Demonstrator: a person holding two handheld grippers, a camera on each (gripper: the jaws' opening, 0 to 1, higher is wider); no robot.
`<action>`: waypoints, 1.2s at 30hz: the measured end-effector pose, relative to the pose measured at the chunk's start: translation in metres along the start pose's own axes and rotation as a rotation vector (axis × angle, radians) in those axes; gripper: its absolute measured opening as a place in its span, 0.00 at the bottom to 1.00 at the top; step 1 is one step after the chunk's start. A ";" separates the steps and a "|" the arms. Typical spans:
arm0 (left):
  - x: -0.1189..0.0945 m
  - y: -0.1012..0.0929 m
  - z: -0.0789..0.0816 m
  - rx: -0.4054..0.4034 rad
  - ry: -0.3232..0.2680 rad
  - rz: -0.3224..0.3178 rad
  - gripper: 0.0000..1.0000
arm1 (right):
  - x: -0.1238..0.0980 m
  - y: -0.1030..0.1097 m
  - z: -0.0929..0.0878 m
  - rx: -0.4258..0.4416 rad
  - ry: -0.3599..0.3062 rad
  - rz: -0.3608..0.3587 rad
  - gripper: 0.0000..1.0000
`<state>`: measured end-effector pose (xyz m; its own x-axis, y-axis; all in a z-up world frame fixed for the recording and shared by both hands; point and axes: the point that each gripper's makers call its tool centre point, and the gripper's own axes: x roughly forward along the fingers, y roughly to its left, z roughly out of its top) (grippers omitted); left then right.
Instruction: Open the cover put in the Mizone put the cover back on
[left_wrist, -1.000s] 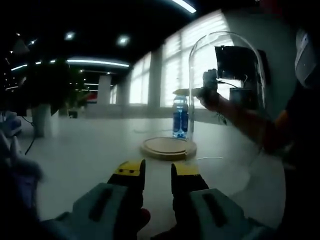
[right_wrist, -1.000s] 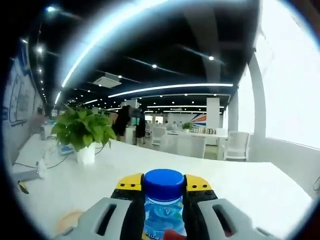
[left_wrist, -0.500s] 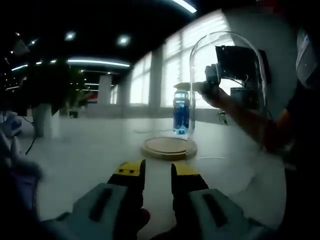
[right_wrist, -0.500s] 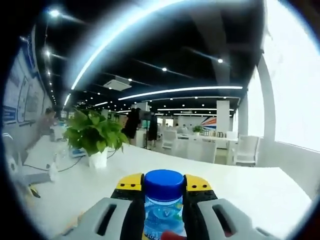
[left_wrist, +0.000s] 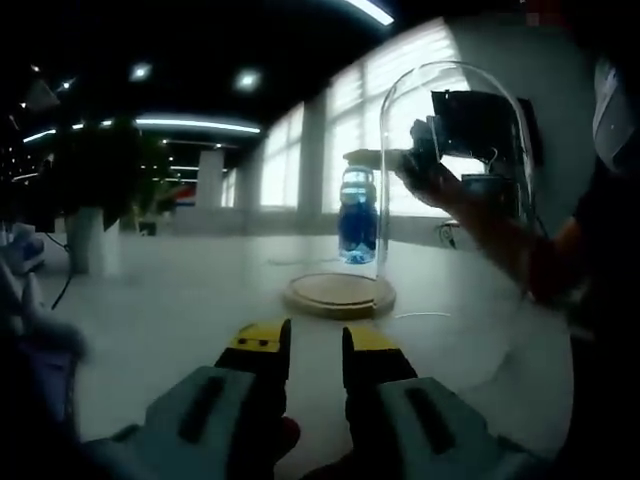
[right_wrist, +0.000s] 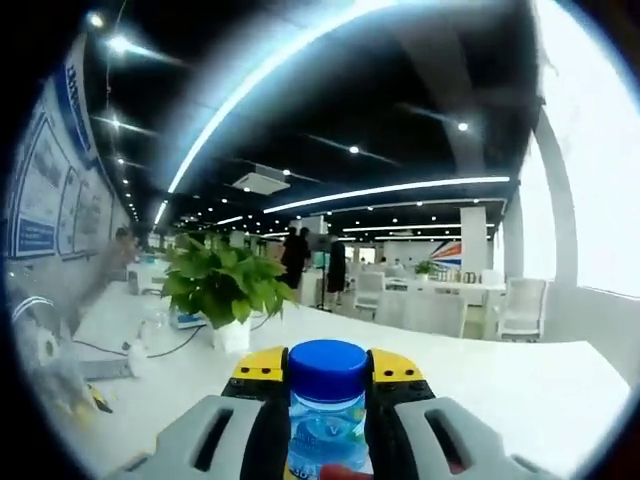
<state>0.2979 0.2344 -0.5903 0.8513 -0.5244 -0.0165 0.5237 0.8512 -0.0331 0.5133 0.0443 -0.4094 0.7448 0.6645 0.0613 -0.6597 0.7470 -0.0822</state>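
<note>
Right gripper view: hand-held gripper (right_wrist: 327, 372) clamps Mizone bottle (right_wrist: 326, 420).

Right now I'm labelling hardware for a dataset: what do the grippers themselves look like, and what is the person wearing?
The left gripper and the right gripper match: two chunky grey jaws, each with a dark slot and a yellow tip edged in black. In the left gripper view, the right gripper carries a black box with thin cables. The person's dark short sleeve shows at the edge.
</note>
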 end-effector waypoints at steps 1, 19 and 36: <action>0.000 0.000 0.000 0.000 0.001 0.001 0.16 | 0.000 0.003 0.001 -0.003 -0.001 0.002 0.20; 0.000 0.001 -0.001 0.004 0.003 0.002 0.16 | 0.018 0.067 0.003 0.000 -0.001 0.158 0.20; 0.000 -0.002 -0.001 0.008 0.013 -0.007 0.16 | 0.026 0.087 -0.009 -0.006 0.032 0.208 0.20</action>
<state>0.2967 0.2325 -0.5916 0.8470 -0.5308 -0.0295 0.5303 0.8475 -0.0250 0.4767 0.1263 -0.4236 0.5957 0.8031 0.0112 -0.7989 0.5938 -0.0959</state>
